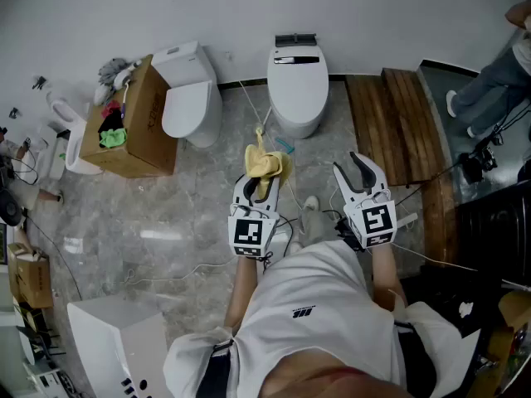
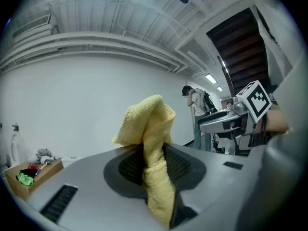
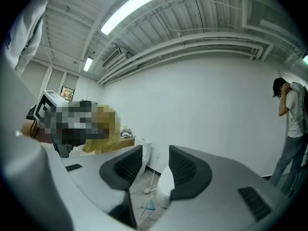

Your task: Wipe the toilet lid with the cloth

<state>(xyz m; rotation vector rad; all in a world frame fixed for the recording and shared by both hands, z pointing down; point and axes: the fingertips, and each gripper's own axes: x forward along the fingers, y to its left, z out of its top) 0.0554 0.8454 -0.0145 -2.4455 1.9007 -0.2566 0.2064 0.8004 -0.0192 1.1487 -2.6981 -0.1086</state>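
Observation:
A white toilet (image 1: 296, 89) with its lid down stands against the far wall in the head view. My left gripper (image 1: 259, 179) is held above the floor in front of it, shut on a yellow cloth (image 1: 267, 164). In the left gripper view the cloth (image 2: 149, 143) bunches up above the jaws and hangs down between them, with the left gripper (image 2: 153, 165) pointing at the wall. To its right, my right gripper (image 1: 362, 172) is open and holds nothing. In the right gripper view the toilet (image 3: 164, 186) shows low in the gap of the right gripper (image 3: 155, 165).
A second toilet (image 1: 189, 99) stands left of the first, beside a cardboard box (image 1: 137, 131) full of oddments. A wooden platform (image 1: 397, 123) lies to the right. Cables (image 1: 249, 98) run over the floor. A person (image 1: 498, 73) stands at the far right. A white case (image 1: 116, 338) sits near left.

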